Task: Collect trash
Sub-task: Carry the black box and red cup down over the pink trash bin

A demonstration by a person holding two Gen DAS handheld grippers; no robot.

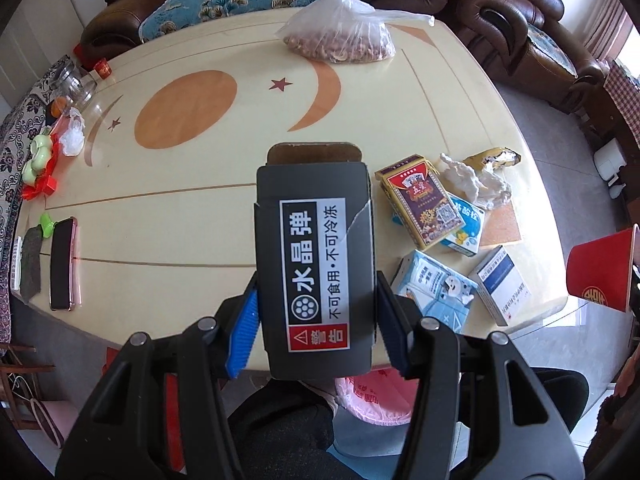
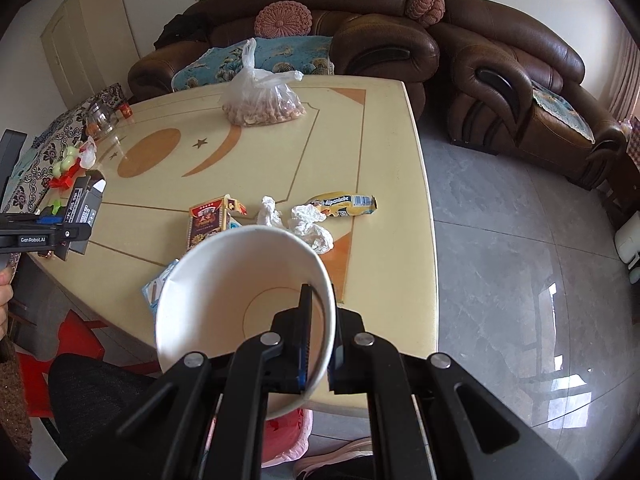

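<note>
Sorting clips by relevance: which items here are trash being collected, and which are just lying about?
Job: black box in left gripper; paper cup in right gripper; crumpled tissues; candy wrapper; bin.
Lying about: phone; bag of nuts; glass jar.

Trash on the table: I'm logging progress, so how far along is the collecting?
Nothing visibly binned yet. In hand: the left gripper clamps a dark box; the right gripper pinches a paper cup by its rim. Left on the table: crumpled tissues, candy wrapper, small cartons.
</note>
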